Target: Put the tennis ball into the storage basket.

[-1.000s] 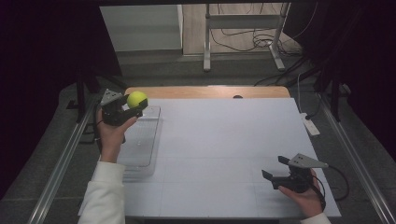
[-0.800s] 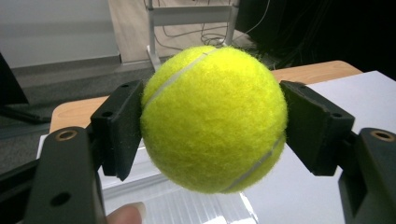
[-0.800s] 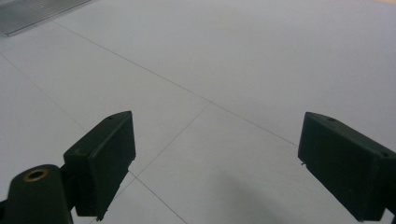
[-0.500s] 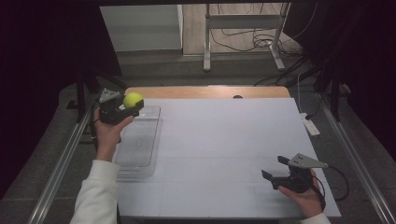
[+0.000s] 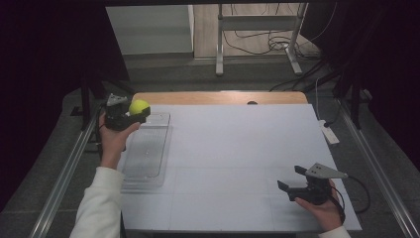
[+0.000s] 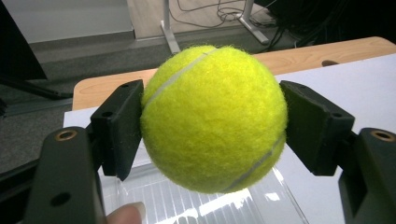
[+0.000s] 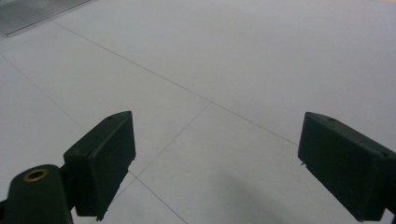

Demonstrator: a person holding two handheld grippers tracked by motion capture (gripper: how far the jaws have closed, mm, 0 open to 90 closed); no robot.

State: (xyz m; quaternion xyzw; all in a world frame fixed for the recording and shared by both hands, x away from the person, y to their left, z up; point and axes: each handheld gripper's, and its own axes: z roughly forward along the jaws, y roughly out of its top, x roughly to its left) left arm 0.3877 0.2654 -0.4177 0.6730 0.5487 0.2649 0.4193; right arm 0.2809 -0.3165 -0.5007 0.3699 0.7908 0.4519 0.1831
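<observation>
A yellow-green tennis ball [image 5: 139,106] [image 6: 214,117] is clamped between the two black jaws of my left gripper [image 5: 134,113] [image 6: 212,126], held in the air over the far end of a clear plastic tray [image 5: 146,151] at the table's left. The tray's ribbed floor [image 6: 187,200] shows just under the ball. My right gripper [image 5: 291,180] [image 7: 219,163] is open near the table's front right, low over the white tabletop [image 7: 243,70], with nothing between its jaws.
The white table sheet [image 5: 237,158] spans the middle, with a wooden table edge [image 5: 218,97] at the back. A white power strip [image 5: 328,131] lies at the right edge. Metal rails [image 5: 64,173] run along both sides. A stand and cables [image 5: 257,29] are on the floor beyond.
My left gripper has carried the ball slightly left and toward the far end of the tray. The right gripper has stayed in place.
</observation>
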